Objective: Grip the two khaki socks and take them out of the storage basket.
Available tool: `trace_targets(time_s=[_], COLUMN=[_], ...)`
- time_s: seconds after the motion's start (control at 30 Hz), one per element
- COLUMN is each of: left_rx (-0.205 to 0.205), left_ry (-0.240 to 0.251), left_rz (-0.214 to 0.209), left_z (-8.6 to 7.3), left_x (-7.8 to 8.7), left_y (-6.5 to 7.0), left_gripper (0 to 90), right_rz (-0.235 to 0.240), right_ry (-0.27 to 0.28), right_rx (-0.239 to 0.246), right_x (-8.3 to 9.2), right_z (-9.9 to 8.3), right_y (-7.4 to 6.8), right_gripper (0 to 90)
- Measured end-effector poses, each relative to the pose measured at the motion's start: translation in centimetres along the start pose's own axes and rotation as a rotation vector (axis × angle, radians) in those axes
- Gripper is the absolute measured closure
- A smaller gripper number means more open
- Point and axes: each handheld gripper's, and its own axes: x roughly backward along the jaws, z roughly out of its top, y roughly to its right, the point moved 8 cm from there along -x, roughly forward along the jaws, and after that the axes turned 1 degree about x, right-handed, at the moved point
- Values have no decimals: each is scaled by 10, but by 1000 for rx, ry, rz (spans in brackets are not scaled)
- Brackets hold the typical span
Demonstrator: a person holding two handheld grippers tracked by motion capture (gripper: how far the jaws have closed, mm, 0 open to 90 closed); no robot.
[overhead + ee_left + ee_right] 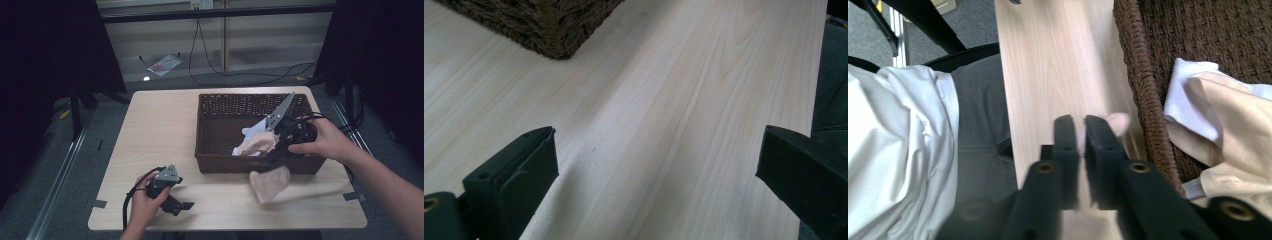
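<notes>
A dark wicker basket (210, 100) stands on the right half of the light wooden table (160, 130). Inside it lie a beige cloth (257, 142) and a white cloth (251, 131). My right gripper (272, 159) hovers over the basket's front wall, pointing down toward the person. Its jaws are nearly together in the right gripper view, pinching a pinkish-beige cloth (1118, 122). That cloth (270, 184) hangs down onto the table in front of the basket. My left gripper (181, 205) rests on the table at the front left, open (656, 160), with bare wood between its jaws.
A corner of the basket (549, 30) lies ahead of the left gripper. The basket's front wall (1143, 100) runs just beside the right jaws. The person's white top (898, 150) and grey lap sit past the table's near edge. Cables lie on the floor behind the table.
</notes>
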Motion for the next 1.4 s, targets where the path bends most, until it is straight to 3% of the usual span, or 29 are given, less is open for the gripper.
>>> trace_targets(time_s=[0.13,0.2,0.27,0.3,0.6,0.73,0.93,1.23,1.4], left_rx=[-1,-2,-7,-2,-2,-4,-2,-6,-4], left_ry=[-5,-7,-9,-3,-4,-5,-3,-2,-5], left_rz=[2,-2,-3,-4,0,-2,-3,-5,-6], left_z=[0,0,-1,0,0,0,0,0,0], left_x=[0,0,0,0,0,1,1,1,0], left_y=[0,0,0,0,0,0,0,0,1], left_gripper=[28,28,28,28,28,28,28,28,28], right_rz=[-9,-21,-25,-44,-114,-143,-179,-226,-239], right_ry=[1,0,12,25,38,43,35,22,-8], right_rx=[3,-19,-29,-38,-67,-79,-155,-239,-262], right_x=[0,3,5,8,8,3,-5,-18,-29], right_z=[0,1,1,3,5,3,-4,-15,-22], right_y=[2,4,7,11,37,52,78,107,118], right_gripper=[698,593,563,502,271,235,192,166,166])
